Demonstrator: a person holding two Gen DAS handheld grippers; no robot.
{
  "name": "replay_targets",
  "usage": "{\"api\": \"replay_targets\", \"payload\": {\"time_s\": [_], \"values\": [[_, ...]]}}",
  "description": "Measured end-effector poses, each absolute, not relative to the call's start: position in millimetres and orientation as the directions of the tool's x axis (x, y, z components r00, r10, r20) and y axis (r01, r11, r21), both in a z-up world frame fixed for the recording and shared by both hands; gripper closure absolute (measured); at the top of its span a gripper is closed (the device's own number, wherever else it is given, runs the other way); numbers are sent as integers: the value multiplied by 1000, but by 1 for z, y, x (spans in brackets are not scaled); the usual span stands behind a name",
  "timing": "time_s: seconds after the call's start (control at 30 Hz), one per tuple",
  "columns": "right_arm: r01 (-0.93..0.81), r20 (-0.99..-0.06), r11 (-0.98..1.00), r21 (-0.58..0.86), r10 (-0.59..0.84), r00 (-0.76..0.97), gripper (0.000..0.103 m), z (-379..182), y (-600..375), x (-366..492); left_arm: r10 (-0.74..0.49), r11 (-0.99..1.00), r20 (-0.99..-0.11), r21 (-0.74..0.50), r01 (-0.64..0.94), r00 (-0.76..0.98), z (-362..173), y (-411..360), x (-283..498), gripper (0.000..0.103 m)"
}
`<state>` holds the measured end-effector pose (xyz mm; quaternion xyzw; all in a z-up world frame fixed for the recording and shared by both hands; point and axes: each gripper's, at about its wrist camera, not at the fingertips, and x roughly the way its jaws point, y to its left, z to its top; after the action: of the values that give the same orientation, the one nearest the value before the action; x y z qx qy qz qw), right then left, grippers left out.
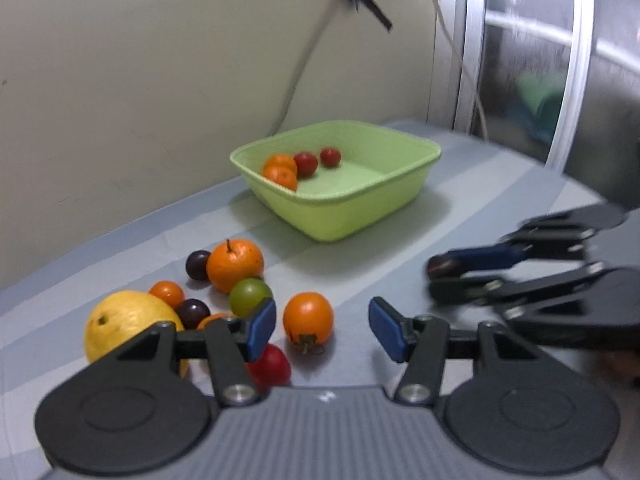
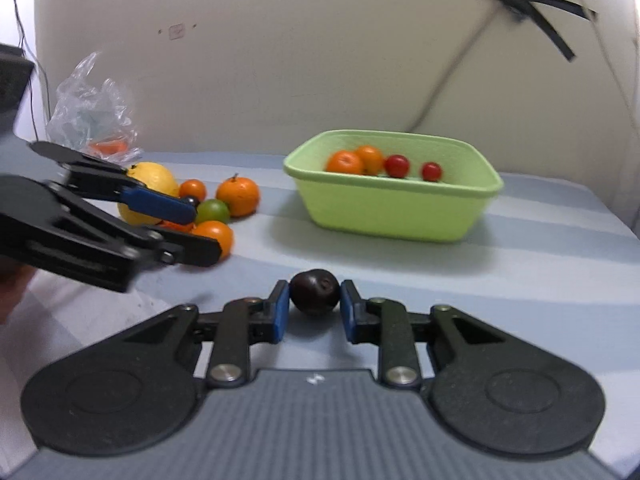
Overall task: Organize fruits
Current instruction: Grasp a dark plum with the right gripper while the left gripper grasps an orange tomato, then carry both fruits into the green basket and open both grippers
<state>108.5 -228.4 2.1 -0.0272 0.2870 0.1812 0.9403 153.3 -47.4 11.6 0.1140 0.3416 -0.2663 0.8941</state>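
A green basket (image 1: pixel 360 216) (image 2: pixel 400 216) holds two oranges (image 1: pixel 282 172) and two red tomatoes (image 1: pixel 318 162). A pile of loose fruit lies on the striped cloth: a yellow citrus (image 1: pixel 120 324), a large orange (image 1: pixel 235 264), a green fruit (image 1: pixel 250 296), dark plums (image 1: pixel 197 265), a persimmon (image 1: pixel 308 318) and a red fruit (image 1: pixel 272 366). My left gripper (image 1: pixel 322 330) is open just above the pile, empty. My right gripper (image 2: pixel 314 306) is shut on a dark plum (image 2: pixel 315 291), held above the cloth in front of the basket; it also shows in the left wrist view (image 1: pixel 444 276).
A crumpled plastic bag (image 2: pixel 94 112) lies by the wall behind the pile. A cable (image 1: pixel 304 64) hangs down the wall behind the basket. A window frame (image 1: pixel 472 48) stands at the far right. The table edge runs along the right side.
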Motion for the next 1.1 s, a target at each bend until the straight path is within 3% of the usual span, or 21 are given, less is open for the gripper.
{"api": "replay_targets", "payload": {"time_s": [0.1, 0.2, 0.43, 0.7, 1.1], "values": [[-345, -546, 935, 83, 332, 769, 73, 0, -236, 108, -372, 832, -690, 48, 552, 621, 4, -55, 157, 54], [-345, -552, 933, 107, 344, 759, 73, -1, -237, 112, -338, 840, -681, 93, 534, 650, 2, -58, 156, 73], [-336, -500, 931, 140, 359, 788, 73, 7, -245, 105, -460, 827, -643, -59, 560, 612, 28, -56, 148, 73], [-267, -316, 958, 108, 288, 904, 73, 50, -268, 131, -547, 822, -528, -192, 536, 650, 71, -78, 196, 73], [-206, -391, 977, 59, 213, 895, 70, 24, -266, 173, -491, 854, -626, -210, 475, 606, 21, -112, 253, 69]]}}
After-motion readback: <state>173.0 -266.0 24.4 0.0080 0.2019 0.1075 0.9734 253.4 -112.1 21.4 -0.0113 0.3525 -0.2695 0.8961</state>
